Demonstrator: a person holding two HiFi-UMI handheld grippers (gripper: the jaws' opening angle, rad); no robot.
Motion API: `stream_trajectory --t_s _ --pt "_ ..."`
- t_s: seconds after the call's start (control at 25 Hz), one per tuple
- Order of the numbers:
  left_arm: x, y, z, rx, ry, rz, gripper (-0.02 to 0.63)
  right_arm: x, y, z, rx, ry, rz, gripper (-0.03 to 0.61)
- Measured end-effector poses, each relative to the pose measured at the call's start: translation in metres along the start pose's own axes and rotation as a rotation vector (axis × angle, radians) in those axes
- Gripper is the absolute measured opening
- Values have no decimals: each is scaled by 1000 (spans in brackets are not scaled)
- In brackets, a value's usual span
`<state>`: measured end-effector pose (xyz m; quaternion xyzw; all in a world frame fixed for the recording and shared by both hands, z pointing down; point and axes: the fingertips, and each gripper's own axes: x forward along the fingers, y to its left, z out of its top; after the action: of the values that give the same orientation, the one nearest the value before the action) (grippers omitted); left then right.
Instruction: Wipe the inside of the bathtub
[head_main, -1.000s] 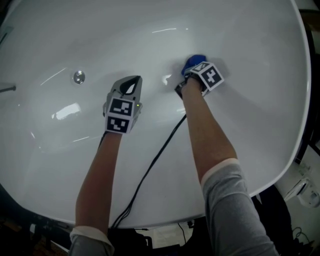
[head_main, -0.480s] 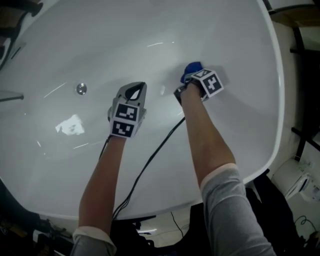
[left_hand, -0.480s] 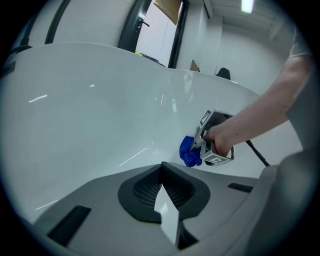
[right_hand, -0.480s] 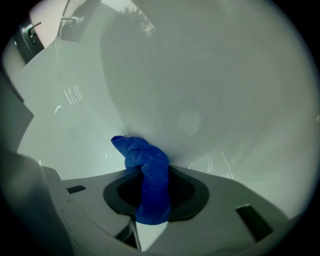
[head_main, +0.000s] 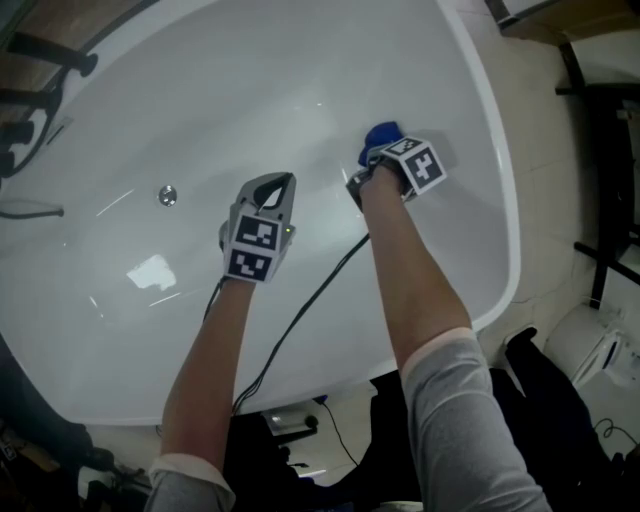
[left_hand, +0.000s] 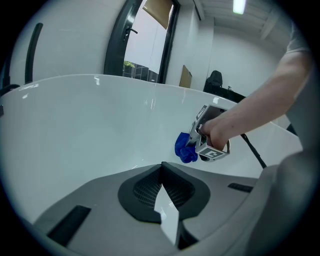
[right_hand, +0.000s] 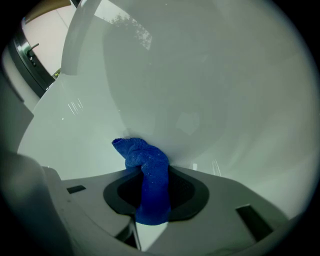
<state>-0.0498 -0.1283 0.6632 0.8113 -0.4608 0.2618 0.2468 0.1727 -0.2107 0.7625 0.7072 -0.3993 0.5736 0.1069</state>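
While the right claw (head_main: 373, 160) clamps a blue cloth (head_main: 381, 134) against the bathtub (head_main: 300, 70) wall, the left claw (head_main: 270, 188) hovers nearby. Its jaws are closed, empty.

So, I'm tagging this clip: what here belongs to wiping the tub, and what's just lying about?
In the job: bathtub, blue cloth, right gripper clamping it.
Just about: drain, black cable, left gripper, shut on nothing.

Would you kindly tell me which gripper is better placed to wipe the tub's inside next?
Right. The right gripper is shut on the blue cloth, held against the bathtub wall; the left gripper is shut on nothing.
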Motion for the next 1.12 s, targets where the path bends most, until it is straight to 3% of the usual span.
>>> stream_trajectory --t_s 0.48,0.8,1.0,1.12 --pt "-32 -41 86 19 -23 -15 2 -83 23 70 19 -30 34 107" --pt "-67 -82 136 51 -26 -26 2 -132 16 108 19 -26 25 107" --pt "-105 -87 149 29 -37 -10 2 -170 16 128 -139 -94 -8 109" --pt "-137 -91 152 19 -41 -14 2 -207 26 135 -264 -142 44 110"
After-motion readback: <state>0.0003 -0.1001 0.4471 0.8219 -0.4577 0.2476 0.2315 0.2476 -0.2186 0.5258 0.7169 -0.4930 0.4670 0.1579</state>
